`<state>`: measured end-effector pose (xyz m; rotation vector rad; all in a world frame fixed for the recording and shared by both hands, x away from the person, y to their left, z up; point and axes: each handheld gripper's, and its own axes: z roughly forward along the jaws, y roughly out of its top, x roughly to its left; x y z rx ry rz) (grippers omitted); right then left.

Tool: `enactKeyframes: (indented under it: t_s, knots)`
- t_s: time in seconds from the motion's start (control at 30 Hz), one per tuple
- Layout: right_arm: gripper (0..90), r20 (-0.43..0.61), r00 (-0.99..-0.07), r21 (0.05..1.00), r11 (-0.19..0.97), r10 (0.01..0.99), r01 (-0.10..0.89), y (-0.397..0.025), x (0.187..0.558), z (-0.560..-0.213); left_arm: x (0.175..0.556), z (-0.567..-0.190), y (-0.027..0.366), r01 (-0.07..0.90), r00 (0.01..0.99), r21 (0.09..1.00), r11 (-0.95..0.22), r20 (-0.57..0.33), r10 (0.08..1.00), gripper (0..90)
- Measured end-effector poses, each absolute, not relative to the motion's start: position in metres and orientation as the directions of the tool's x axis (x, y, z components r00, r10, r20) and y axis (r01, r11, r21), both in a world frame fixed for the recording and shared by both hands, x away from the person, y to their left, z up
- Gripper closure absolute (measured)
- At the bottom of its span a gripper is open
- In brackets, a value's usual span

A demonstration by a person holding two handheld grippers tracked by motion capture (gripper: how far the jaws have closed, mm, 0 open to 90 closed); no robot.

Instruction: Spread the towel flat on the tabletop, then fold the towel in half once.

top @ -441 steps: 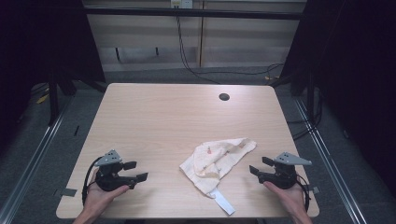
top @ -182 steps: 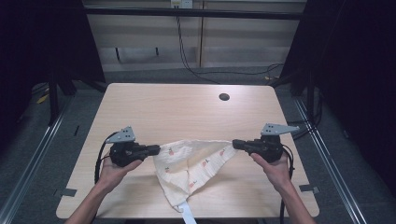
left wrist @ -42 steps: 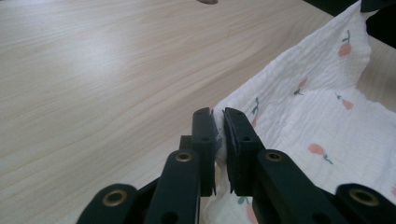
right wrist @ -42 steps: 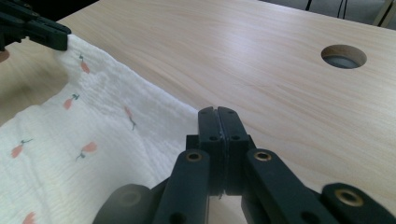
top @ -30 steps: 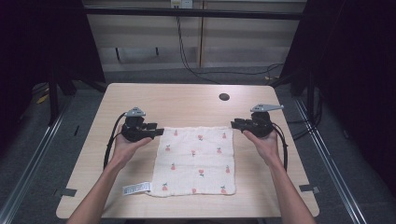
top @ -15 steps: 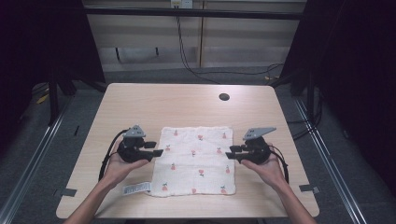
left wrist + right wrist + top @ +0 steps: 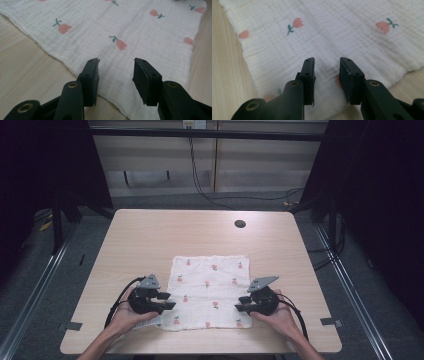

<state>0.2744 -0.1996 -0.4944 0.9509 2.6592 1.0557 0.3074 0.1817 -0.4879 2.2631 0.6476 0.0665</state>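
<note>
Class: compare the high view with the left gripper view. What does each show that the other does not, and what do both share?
High view alone: the whole table with its dark hole, both hands, the right gripper, floor and cables beyond. Left gripper view alone: the crinkled weave of the cloth up close, and the left gripper open, jaws over the cloth's edge. Both share: the white, pink-flowered cloth lying flat on the wood.

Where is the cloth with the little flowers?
In the high view, the cloth lies flat on the near half of the table, between the left hand-held gripper and the right hand-held gripper.
</note>
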Motion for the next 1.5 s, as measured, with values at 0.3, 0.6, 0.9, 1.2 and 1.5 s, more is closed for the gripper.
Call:
enactKeyframes:
  t_s: [0.3, 0.6, 0.9, 1.2, 1.5]
  knots:
    - [88.0, 0.096, -0.787, 0.657, 0.556, 0.609, 0.51, -0.212, 0.267, -0.495, 0.304, -0.496, 0.164, 0.395, 0.889, 0.686, -0.611, -0.118, 0.442, 58.2]
    - [88.9, 0.106, -0.792, 0.643, 0.566, 0.601, 0.515, -0.217, 0.257, -0.493, 0.291, -0.495, 0.164, 0.378, 0.897, 0.677, -0.632, -0.1, 0.43, 81.8]
    - [89.0, 0.137, -0.805, 0.647, 0.563, 0.577, 0.514, -0.214, 0.246, -0.494, 0.281, -0.493, 0.168, 0.382, 0.907, 0.658, -0.649, -0.13, 0.402, 88.7]
    - [89.0, 0.135, -0.821, 0.639, 0.584, 0.555, 0.5, -0.213, 0.23, -0.493, 0.276, -0.493, 0.17, 0.382, 0.911, 0.657, -0.65, -0.149, 0.385, 88.6]
    - [66.6, 0.169, -0.795, 0.701, 0.496, 0.583, 0.513, -0.222, 0.241, -0.477, 0.282, -0.49, 0.17, 0.401, 0.905, 0.672, -0.623, -0.186, 0.382, 69.9]
